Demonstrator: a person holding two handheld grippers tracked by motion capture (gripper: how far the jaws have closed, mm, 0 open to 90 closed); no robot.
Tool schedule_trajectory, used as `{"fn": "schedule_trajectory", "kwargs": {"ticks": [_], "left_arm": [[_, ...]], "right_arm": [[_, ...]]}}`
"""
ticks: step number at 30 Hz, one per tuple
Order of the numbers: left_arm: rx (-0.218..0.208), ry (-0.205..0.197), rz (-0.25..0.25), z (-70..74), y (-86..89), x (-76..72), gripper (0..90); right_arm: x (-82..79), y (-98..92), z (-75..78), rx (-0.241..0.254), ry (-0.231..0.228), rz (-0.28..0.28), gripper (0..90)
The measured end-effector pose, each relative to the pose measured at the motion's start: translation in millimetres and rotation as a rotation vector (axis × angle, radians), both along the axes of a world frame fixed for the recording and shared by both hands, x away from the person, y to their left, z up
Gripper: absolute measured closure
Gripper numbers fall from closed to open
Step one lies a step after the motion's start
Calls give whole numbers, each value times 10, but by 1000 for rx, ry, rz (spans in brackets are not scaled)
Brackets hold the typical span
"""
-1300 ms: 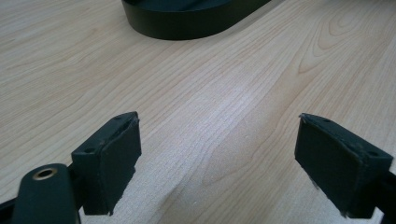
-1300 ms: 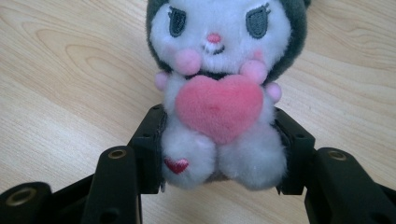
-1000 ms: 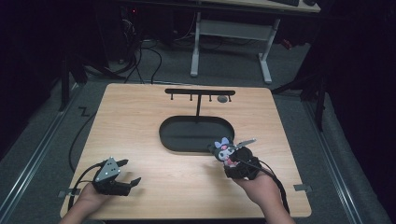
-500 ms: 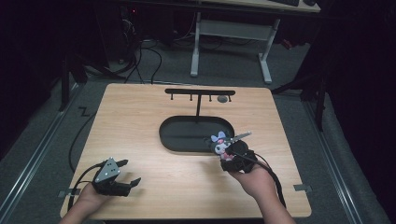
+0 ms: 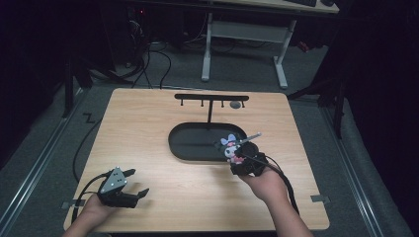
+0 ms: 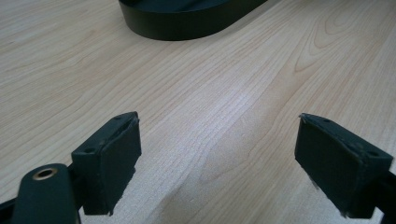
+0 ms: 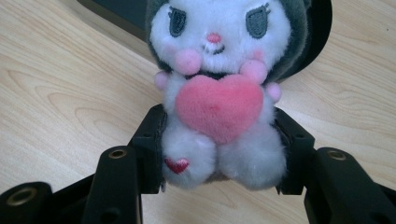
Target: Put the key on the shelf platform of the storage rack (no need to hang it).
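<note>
Plainly unlabelled plush toy (image 7: 218,100) with pink heart, squeezed by right gripper (image 7: 219,154), left gripper (image 6: 219,168) jaws apart over table (image 6: 224,84).

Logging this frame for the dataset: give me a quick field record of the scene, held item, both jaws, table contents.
held item: plush toy, white with a pink heart, dark hood
right gripper: jaws shut on the plush toy's lower body, at the near right rim of the tray
left gripper: jaws open, nothing between them, over bare table
tray: black oval, mid table
rack: black hook rack behind the tray
</note>
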State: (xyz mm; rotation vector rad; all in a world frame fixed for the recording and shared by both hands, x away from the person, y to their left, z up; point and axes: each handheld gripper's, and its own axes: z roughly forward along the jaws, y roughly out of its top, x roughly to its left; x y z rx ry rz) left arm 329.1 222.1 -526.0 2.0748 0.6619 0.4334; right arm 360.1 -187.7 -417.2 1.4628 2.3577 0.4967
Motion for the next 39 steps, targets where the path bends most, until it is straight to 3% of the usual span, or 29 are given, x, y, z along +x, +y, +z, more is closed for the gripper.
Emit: {"fn": "schedule_trajectory", "kwargs": {"ticks": [31,39], "left_arm": [[0,1,-1,-1,-4,1,155],[0,2,-3,-2,-4,1,154]], "right_arm": [[549,224,-138,6,12,-10,480],[734,292,-260,20,35,-28,481]]}}
